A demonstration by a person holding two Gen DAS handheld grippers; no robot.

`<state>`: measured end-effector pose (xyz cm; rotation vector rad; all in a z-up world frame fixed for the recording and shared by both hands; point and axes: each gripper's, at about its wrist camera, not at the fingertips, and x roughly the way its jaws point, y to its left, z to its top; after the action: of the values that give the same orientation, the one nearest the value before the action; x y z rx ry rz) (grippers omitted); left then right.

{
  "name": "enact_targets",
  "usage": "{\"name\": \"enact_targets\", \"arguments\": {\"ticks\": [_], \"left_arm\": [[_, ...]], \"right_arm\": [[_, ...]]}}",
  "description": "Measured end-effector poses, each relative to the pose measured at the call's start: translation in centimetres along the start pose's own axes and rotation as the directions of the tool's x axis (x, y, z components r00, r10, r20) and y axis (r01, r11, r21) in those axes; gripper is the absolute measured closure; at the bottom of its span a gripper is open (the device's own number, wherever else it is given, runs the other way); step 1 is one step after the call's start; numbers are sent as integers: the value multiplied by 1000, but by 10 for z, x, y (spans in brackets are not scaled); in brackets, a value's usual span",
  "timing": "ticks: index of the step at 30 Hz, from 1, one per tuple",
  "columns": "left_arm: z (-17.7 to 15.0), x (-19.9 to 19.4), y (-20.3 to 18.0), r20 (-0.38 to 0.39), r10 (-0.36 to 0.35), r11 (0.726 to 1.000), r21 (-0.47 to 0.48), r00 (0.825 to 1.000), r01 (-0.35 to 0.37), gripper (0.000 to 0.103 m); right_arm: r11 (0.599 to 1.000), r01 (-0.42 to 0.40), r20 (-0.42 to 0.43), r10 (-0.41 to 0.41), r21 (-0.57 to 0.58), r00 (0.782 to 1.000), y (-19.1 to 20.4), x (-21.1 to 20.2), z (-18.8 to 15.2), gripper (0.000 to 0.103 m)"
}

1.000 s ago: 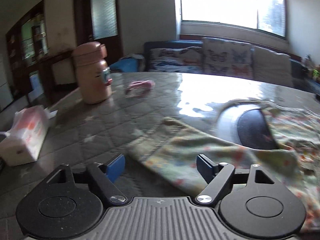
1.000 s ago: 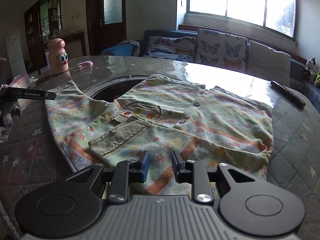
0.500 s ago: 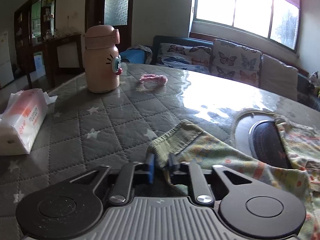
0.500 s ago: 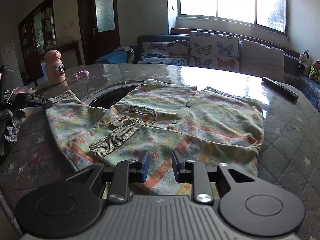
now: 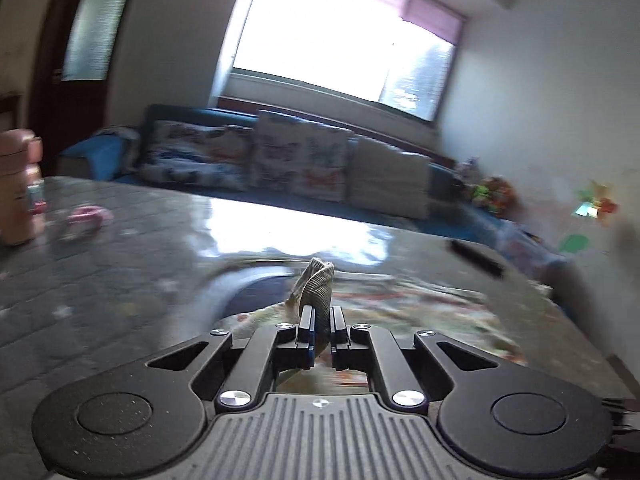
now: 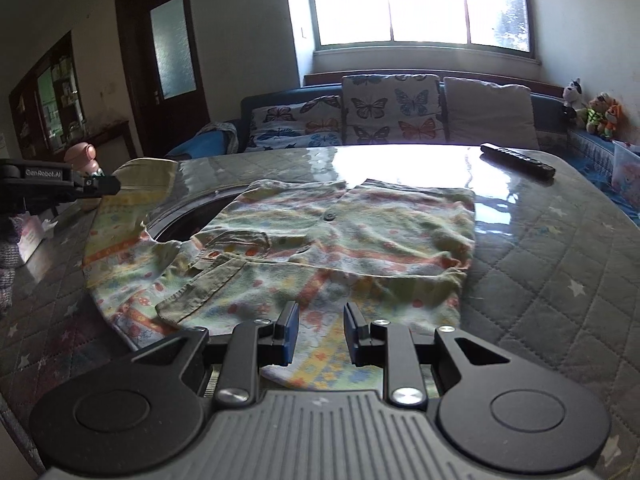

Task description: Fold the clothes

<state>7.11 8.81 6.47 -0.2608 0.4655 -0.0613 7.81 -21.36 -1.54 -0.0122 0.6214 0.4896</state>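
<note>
A small flowered shirt (image 6: 332, 248) lies spread on the quilted, glossy table (image 6: 560, 264), its front buttoned and its collar toward the left, partly covering a dark round inset (image 6: 188, 216) in the tabletop. One sleeve (image 6: 132, 196) runs out to the far left and is raised off the surface there.

The left gripper (image 5: 319, 328) has its fingers drawn together on the ribbed cuff (image 5: 318, 284) of that sleeve; the cuff stands up between them in a curled tuft. From the right wrist view the same tool (image 6: 108, 186) shows at the far left, nipping the lifted edge of the sleeve above the table. The left wrist picture is blurred, so the rest of the cloth below it reads only as a smear of colour.

The right gripper (image 6: 320, 332) sits at the near edge of the shirt, over the hem, with its fingers apart and only printed cloth showing in the gap. Whether the fingertips touch the fabric I cannot tell.

A black remote (image 6: 518, 160) lies on the far right of the table, well apart from the shirt. A pink bottle (image 6: 82, 158) stands at the far left behind the left tool, and a tissue pack (image 6: 34, 236) sits near the left edge. Beyond the table is a sofa with butterfly cushions (image 6: 384, 110) under a bright window (image 6: 420, 0).
</note>
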Motion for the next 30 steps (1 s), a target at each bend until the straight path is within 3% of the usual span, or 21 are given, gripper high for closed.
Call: {"name": "enact_targets", "arguments": {"ticks": [4, 7, 12, 14, 16, 21, 25, 30], "left_arm": [[-10, 16, -48, -39, -139, 989, 52, 990, 141, 96], [-24, 30, -76, -102, -203, 972, 100, 974, 214, 96], [-50, 45, -100, -198, -232, 946, 184, 952, 268, 91], [-56, 41, -97, -208, -233, 940, 201, 950, 275, 81], [-62, 38, -94, -218, -234, 935, 217, 947, 281, 65], [-63, 22, -70, -180, -188, 941, 247, 965, 230, 52], [-62, 15, -35, -155, -93, 964, 233, 984, 127, 51], [-58, 16, 5, -150, 18, 982, 189, 989, 10, 51]], "right_arm": [[999, 26, 13, -27, 46, 1000, -16, -7, -4, 79], [996, 36, 21, -38, 77, 999, -25, -11, -6, 79], [991, 29, 31, -34, 127, 999, -35, -14, -2, 79], [991, 19, 31, -23, 130, 999, -35, -12, 0, 79], [991, 1, 24, -5, 134, 1000, -33, -7, 3, 79], [992, -24, -3, 24, 121, 1000, -21, 13, 10, 79], [996, -7, -36, 10, 92, 999, -12, 33, 12, 79], [995, 9, -80, -1, 103, 997, -11, 53, 7, 79]]}}
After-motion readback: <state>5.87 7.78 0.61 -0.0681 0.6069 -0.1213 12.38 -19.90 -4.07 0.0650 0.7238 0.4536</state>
